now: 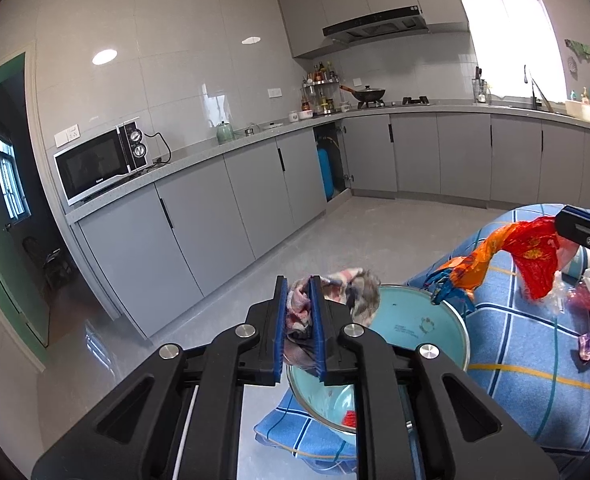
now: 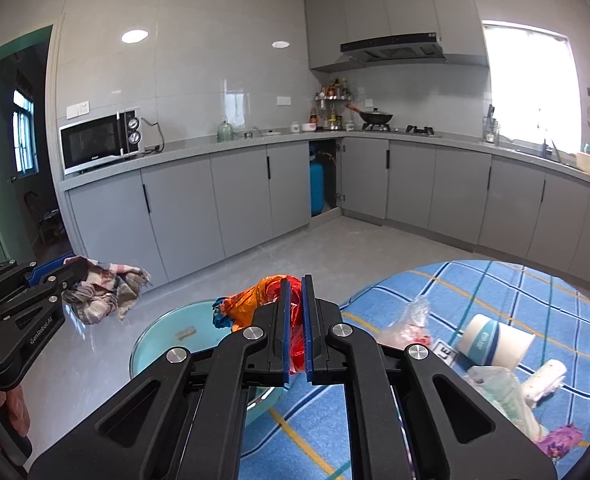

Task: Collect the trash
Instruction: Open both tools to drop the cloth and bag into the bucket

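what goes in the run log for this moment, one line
left gripper: holds plaid rag | right gripper: shut on orange-red wrapper | both over teal basin

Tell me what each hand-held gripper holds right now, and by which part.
Left hand-held gripper: crumpled plaid cloth, pinched at one bunched end. Right hand-held gripper: red-orange plastic wrapper, clamped at its red end.

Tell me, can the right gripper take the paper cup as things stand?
Probably not yet: the right gripper is shut on an orange wrapper. The paper cup lies uncovered on the cloth.
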{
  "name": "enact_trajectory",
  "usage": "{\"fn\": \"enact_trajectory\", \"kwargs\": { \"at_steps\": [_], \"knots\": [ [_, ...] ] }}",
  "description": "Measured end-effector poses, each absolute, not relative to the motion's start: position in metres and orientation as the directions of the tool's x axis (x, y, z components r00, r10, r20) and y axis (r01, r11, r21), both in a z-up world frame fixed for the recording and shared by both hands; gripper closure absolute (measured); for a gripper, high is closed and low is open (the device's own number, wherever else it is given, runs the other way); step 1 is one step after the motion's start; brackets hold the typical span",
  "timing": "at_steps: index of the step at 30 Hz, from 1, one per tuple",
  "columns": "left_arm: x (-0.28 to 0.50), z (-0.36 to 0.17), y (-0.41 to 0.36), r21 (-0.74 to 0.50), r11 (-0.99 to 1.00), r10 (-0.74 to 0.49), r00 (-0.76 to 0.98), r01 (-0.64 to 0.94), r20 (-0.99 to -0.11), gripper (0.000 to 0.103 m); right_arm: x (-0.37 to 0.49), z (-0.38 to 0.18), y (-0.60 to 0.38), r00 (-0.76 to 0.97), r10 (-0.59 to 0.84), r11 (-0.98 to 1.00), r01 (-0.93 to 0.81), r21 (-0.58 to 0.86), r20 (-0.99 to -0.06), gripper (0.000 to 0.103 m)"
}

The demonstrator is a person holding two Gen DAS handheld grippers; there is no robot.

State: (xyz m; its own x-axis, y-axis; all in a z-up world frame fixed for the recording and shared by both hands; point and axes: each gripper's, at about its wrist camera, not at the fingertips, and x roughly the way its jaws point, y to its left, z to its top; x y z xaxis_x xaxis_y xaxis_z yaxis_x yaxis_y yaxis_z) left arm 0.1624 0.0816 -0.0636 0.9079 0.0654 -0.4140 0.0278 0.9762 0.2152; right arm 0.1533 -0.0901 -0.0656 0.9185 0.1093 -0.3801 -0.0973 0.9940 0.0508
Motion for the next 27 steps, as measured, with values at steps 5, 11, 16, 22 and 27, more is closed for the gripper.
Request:
{"fn": "enact_trajectory", "kwargs": {
  "at_steps": [5, 11, 16, 22, 27],
  "knots": [
    [0.165, -0.068, 0.084, 0.218, 0.976, 0.081, 0.908, 0.011, -0.41, 0.047, 0.166, -0.08, -0.084, 0.905, 0.136, 0.991, -0.12, 0.064, -0.404, 0.069],
    [0.166, -0.071, 0.084, 0.228, 0.974, 0.084, 0.904, 0.015, -0.418, 0.048, 0.165, -0.087, -0.088, 0.897, 0.122, 0.992, -0.102, 0.069, -0.425, 0.064],
    [0.161, -0.07, 0.081, 0.228, 0.973, 0.079, 0.908, 0.019, -0.412, 0.037, 0.156, -0.083, -0.098, 0.9, 0.089, 0.996, -0.068, 0.066, -0.427, 0.061],
    [0.152, -0.07, 0.069, 0.236, 0.971, 0.057, 0.91, 0.045, -0.411, 0.031, 0.134, -0.079, -0.114, 0.904, 0.051, 0.998, -0.029, 0.058, -0.424, 0.057],
    [0.14, -0.07, 0.052, 0.245, 0.965, 0.019, 0.91, 0.091, -0.415, 0.03, 0.107, -0.072, -0.137, 0.913, 0.011, 0.998, 0.017, 0.064, -0.408, 0.055]
  ]
}}
